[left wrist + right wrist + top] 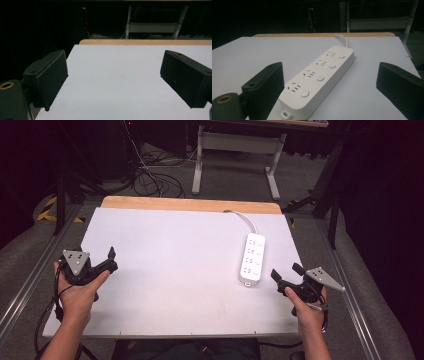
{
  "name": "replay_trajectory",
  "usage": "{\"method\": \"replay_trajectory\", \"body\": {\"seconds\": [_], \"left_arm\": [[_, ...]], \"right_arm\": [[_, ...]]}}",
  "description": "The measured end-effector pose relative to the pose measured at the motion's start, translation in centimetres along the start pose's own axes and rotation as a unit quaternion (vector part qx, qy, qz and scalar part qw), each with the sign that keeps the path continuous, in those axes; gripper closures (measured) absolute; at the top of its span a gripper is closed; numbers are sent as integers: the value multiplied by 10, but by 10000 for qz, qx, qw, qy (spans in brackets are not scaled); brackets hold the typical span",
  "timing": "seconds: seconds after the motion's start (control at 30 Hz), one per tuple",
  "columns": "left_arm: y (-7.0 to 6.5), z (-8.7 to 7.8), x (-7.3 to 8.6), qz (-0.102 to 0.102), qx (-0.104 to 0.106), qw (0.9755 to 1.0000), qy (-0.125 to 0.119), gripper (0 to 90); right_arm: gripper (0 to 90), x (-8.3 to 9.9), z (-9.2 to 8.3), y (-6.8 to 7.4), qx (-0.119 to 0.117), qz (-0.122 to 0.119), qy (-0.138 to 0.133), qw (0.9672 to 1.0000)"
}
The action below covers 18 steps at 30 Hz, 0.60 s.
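Note:
A white power strip [252, 259] with several sockets and round switch buttons lies on the right half of the white table top [175, 260], its white cord [244, 218] running to the back edge. My right gripper [286, 272] is open just right of the strip's near end, not touching it. In the right gripper view the power strip [319, 77] lies between and beyond the wide-apart jaws. My left gripper [111, 260] is open near the table's left edge, nothing between its fingers. In the left gripper view, bare table top [117, 82] lies between its jaws.
A wooden strip [190, 204] runs along the table's back edge. Metal rails [30, 280] flank both sides. Behind the table stand a white desk frame [235, 155] and tangled cables [150, 177] on the floor.

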<state>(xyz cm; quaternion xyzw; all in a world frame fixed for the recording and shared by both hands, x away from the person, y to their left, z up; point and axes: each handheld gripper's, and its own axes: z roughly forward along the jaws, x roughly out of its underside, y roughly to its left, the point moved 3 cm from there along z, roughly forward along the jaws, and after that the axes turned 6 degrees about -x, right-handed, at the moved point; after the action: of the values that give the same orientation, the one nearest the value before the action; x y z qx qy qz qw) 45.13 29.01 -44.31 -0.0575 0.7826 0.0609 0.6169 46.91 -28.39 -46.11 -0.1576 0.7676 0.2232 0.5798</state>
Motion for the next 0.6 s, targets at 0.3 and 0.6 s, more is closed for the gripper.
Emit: {"method": "replay_trajectory", "body": {"seconds": [0.3, 0.6], "left_arm": [[0, 0, 0, -35, 9, 10000, 6, 82], [1, 0, 1, -50, 23, 10000, 22, 85]], "right_arm": [[91, 0, 0, -1, 7, -22, 9, 10000], [438, -2, -3, 1, -137, -258, -68, 9996]]}}
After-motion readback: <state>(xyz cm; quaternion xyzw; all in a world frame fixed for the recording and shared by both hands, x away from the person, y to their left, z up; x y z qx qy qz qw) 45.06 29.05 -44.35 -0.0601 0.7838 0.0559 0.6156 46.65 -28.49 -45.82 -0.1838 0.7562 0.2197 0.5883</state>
